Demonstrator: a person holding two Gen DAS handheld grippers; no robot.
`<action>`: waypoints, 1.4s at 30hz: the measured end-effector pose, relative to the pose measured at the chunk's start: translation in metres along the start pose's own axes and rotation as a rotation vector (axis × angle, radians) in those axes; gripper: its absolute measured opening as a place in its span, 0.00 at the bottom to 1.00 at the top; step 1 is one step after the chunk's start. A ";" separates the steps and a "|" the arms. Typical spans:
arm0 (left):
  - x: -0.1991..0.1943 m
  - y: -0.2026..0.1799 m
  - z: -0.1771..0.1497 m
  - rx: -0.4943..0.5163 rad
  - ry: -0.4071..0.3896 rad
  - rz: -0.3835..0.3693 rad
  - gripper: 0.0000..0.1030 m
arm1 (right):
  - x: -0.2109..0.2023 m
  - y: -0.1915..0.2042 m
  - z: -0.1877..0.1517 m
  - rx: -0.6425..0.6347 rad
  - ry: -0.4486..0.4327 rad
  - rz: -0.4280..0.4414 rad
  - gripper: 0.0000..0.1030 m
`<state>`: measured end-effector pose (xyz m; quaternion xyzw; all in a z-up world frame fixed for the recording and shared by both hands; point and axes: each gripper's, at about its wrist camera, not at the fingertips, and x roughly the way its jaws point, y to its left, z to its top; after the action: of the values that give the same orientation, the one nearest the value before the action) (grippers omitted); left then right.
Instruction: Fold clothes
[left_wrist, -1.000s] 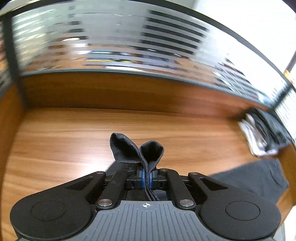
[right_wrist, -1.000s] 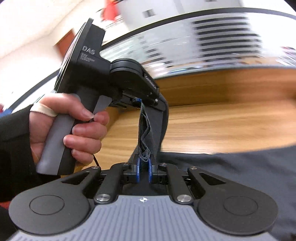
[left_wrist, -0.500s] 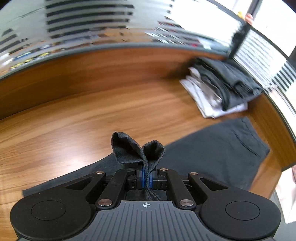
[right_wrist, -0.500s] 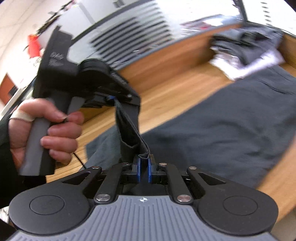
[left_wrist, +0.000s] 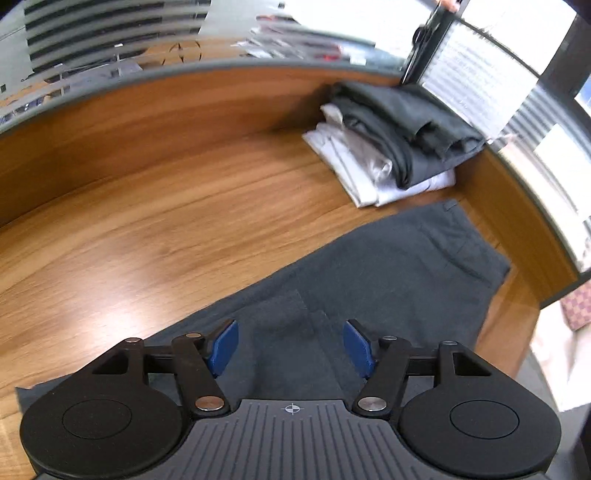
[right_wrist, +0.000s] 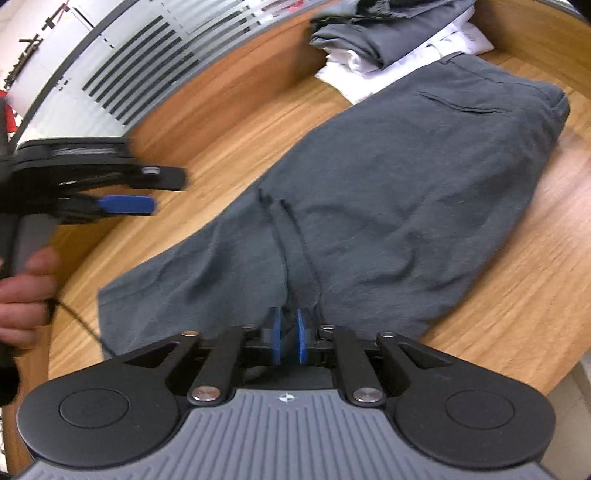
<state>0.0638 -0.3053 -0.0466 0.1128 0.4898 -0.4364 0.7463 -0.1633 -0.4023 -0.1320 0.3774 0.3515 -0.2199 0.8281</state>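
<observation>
Above trousers (left_wrist: 388, 273), gaping left hand-held gripper (left_wrist: 291, 345), empty

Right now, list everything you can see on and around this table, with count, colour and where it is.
Trousers: one, dark grey, spread flat across the table, part folded over.
Clothes stack: one pile, dark grey on white, far corner beyond the trousers.
Table: one, wood grain, raised wooden edge behind.
Striped glass partition: behind the table.
Left gripper: black, blue pads, open above the trousers.
Right gripper: black, blue pads nearly together at the trousers' near edge.
Hand: one, holding the left gripper's handle.
</observation>
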 end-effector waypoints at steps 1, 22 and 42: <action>-0.009 0.006 -0.003 -0.004 0.000 -0.002 0.67 | -0.001 -0.001 0.000 -0.003 -0.007 -0.013 0.28; -0.117 0.115 -0.128 0.109 0.061 0.169 0.69 | 0.057 0.024 -0.028 0.374 0.044 0.001 0.41; -0.081 0.136 -0.168 0.254 0.112 0.116 0.69 | 0.019 0.041 -0.036 0.457 -0.101 -0.090 0.07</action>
<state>0.0495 -0.0806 -0.0976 0.2588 0.4643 -0.4439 0.7214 -0.1400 -0.3503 -0.1435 0.5274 0.2672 -0.3490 0.7271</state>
